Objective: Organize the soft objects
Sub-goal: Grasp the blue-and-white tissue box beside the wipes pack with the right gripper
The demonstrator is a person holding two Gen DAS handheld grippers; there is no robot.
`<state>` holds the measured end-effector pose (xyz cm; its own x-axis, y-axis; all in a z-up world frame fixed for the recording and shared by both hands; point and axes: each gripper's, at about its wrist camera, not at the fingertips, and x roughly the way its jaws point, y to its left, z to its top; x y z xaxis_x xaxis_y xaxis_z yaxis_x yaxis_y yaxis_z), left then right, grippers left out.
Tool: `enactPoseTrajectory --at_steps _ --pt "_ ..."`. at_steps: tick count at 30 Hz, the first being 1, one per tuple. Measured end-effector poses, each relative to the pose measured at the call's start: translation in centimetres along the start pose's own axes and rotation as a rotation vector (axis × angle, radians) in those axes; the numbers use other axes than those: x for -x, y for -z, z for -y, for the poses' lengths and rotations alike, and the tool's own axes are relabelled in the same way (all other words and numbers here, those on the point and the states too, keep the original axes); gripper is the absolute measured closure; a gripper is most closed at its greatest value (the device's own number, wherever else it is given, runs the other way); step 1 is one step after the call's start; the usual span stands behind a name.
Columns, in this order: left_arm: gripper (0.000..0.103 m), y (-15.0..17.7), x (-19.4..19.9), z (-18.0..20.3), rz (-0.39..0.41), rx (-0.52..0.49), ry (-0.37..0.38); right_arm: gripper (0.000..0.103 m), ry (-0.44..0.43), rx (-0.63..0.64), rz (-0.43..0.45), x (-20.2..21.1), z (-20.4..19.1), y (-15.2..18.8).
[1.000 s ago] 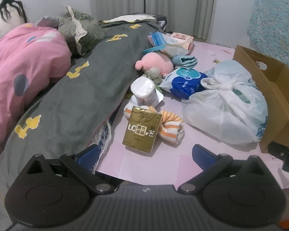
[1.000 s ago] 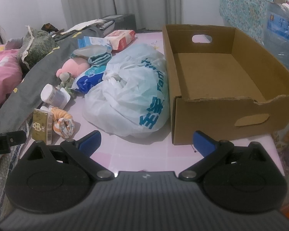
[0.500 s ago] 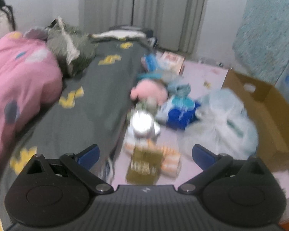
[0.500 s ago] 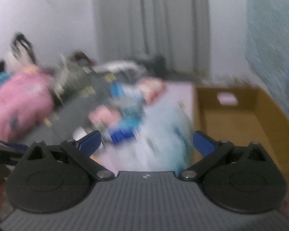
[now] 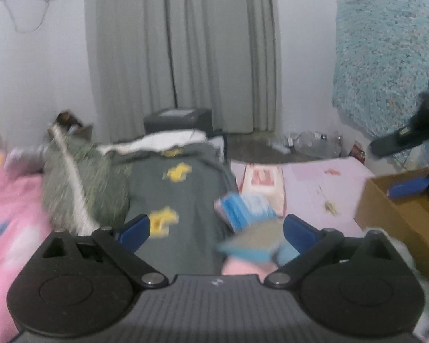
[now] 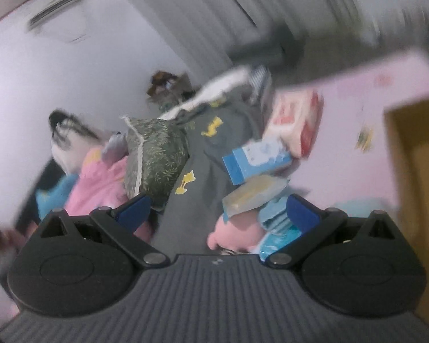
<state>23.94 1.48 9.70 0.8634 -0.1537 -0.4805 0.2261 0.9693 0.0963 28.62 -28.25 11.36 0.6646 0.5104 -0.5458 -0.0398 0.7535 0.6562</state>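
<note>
Overhead, both grippers, left [image 5: 216, 230] and right [image 6: 217, 213], hover with fingers spread, empty; pink plush [image 6: 233, 233] at six o'clock, blurred.

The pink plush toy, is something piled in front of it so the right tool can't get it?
Yes. In the right wrist view the pink plush toy lies low between the open right tool fingers, and a blurry blue-edged packet lies over its top, with a blue box behind that.
</note>
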Motion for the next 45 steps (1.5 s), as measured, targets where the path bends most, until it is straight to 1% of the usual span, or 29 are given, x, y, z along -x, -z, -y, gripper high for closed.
enactPoseTrajectory --at_steps 1,3,4,6,8,9,12,15,18,20,22,24,26,28,33,34,36,37,38,39,40,42,45 --pt "0.003 -0.7 -1.6 0.0 -0.004 -0.007 0.009 0.002 0.002 -0.070 -0.031 -2.0 1.2 -1.0" --pt "0.011 -1.8 -4.8 -0.2 -0.026 0.006 0.030 0.006 0.012 -0.195 -0.075 -5.6 3.3 -2.5" --pt "0.013 -2.3 -6.6 -0.2 -0.050 0.018 0.043 0.010 0.016 -0.243 -0.101 -7.5 4.4 -3.3" --pt "0.026 -3.4 -10.1 -0.4 -0.104 0.050 0.072 0.016 0.036 -0.321 -0.134 -11.3 6.0 -4.2" --pt "0.033 -4.2 -13.3 -0.6 -0.147 0.097 0.095 0.025 0.054 -0.384 -0.157 -14.6 7.6 -4.9" --pt "0.035 -4.5 -14.9 -0.7 -0.169 0.125 0.112 0.026 0.064 -0.408 -0.164 -16.1 8.3 -5.2" --pt "0.035 -4.9 -19.0 -0.9 -0.219 0.187 0.181 0.030 0.064 -0.492 -0.174 -19.3 10.1 -5.7" --pt "0.035 -4.7 -22.6 -0.3 -0.270 0.181 0.235 0.031 0.042 -0.597 -0.190 -21.4 12.0 -5.8" --pt "0.036 -4.5 -25.3 0.1 -0.310 0.179 0.229 0.030 0.038 -0.713 -0.192 -23.4 13.6 -5.3" --pt "0.042 -4.3 -26.7 0.1 -0.336 0.200 0.231 0.030 0.027 -0.773 -0.185 -24.5 14.5 -4.8" --pt "0.046 -4.1 -27.6 0.0 -0.364 0.218 0.247 0.031 0.025 -0.793 -0.185 -25.1 14.7 -4.6" --pt "0.051 -4.1 -28.0 0.2 -0.384 0.208 0.254 0.034 0.019 -0.797 -0.191 -25.9 14.8 -4.5" --pt "0.054 -3.9 -28.4 0.4 -0.406 0.183 0.244 0.038 0.014 -0.792 -0.200 -26.3 14.8 -4.4" --pt "0.054 -3.7 -28.7 0.3 -0.417 0.181 0.229 0.041 0.012 -0.797 -0.209 -26.8 15.0 -4.1" --pt "0.054 -3.4 -29.8 -0.6 -0.469 0.230 0.226 0.045 -0.010 -0.825 -0.228 -28.1 15.7 -3.5" --pt "0.054 -3.4 -29.9 -0.7 -0.474 0.237 0.227 0.045 -0.017 -0.823 -0.229 -28.3 15.7 -3.5" --pt "0.055 -3.5 -30.0 -0.7 -0.479 0.245 0.229 0.051 -0.028 -0.821 -0.229 -28.8 15.8 -3.5" --pt "0.055 -3.6 -29.9 -0.6 -0.482 0.242 0.228 0.056 -0.035 -0.819 -0.228 -28.9 15.8 -3.5" --pt "0.058 -3.7 -29.9 -0.4 -0.485 0.237 0.228 0.061 -0.044 -0.815 -0.229 -29.1 15.8 -3.5" --pt "0.061 -3.8 -29.7 -0.3 -0.488 0.238 0.229 0.063 -0.050 -0.812 -0.232 -29.2 15.7 -3.5" --pt "0.061 -3.9 -29.5 -0.3 -0.485 0.243 0.229 0.069 -0.051 -0.804 -0.231 -29.3 15.5 -3.5" --pt "0.064 -4.4 -28.8 -0.4 -0.469 0.269 0.243 0.071 -0.051 -0.789 -0.220 -29.1 15.2 -3.7" --pt "0.064 -5.2 -27.6 -0.4 -0.457 0.304 0.282 0.074 -0.074 -0.766 -0.189 -28.2 14.6 -4.5"
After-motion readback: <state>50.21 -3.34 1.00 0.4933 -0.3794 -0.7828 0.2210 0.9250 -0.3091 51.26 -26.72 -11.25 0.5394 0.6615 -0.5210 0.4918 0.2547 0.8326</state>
